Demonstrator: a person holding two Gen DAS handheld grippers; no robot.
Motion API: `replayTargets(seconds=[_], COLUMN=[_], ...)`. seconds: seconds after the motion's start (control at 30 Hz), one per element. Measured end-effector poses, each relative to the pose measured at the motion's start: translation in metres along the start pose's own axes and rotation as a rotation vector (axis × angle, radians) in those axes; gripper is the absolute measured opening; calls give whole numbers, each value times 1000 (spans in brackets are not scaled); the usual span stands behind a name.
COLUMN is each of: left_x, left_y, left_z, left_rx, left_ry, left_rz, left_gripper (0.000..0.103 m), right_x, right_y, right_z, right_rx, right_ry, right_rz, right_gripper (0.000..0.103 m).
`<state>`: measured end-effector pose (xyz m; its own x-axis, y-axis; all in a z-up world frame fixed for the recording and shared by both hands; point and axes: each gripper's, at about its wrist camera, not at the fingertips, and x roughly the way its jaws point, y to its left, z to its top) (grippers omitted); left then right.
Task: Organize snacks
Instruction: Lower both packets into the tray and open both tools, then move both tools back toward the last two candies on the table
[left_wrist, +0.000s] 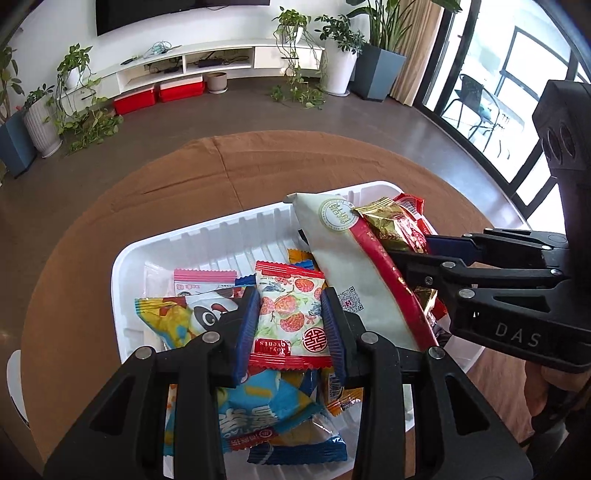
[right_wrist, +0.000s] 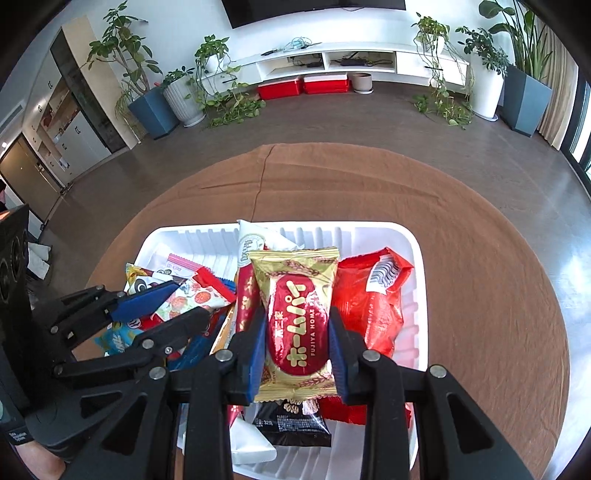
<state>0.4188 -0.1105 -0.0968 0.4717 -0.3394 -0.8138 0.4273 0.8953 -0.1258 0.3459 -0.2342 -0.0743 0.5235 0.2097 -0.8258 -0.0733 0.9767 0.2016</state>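
Left claw (left_wrist: 291, 325) closed narrow on a lychee-print packet (left_wrist: 290, 314); blue pads press its two long edges, red crimped end toward the camera. Grip is across the width, the stiffest span of a flat sachet, so it hangs flat rather than folding.

Right claw (right_wrist: 297, 354) likewise closed narrow on a gold packet (right_wrist: 295, 325) with a red oval label, pads on its side edges and crimped ends free ahead of and behind the jaws.

Both packets sit over the white tray (left_wrist: 122, 266), which lies on a brown cloth (left_wrist: 258, 162). Judged: each is being brought down for placing into the tray; whether either already rests on the pile below cannot be told.

Under and ahead of the left claw: a panda packet (left_wrist: 192, 317) just to its left, a pink-edged one (left_wrist: 205, 278) beyond that, a blue packet (left_wrist: 258, 417) beneath. To its right, a long white packet (left_wrist: 343, 266) with a red stripe leans across the tray.

Right of the right claw, a red bag (right_wrist: 369, 306) lies in the tray; a black packet (right_wrist: 291, 424) shows under the jaws.

Pose: both claws pitch steeply down toward the tray, side by side, close but apart. The left claw shows in the right view at lower left, angled inward. Part of a hand (left_wrist: 543, 391) shows behind the right gripper body.
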Motion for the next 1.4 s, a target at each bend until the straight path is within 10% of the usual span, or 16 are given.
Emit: replayTargets(seconds=[0.3,0.97,1.4], left_x=[1,-21,-77], left_y=[-2,-12,-47], left_z=[2,0,-22], left_rx=[2,-19,18], left_ry=[-6,-54,-144], left_rz=[5,61,90], left_gripper=[35,73,103], right_x=[1,-18,-82], right_y=[0,-5,6], right_z=[0,-7,-29], right_rx=[3,24,-2], right_ry=[1,-40,-184], right_rz=[3,7,40], right_gripper=[34,43,82])
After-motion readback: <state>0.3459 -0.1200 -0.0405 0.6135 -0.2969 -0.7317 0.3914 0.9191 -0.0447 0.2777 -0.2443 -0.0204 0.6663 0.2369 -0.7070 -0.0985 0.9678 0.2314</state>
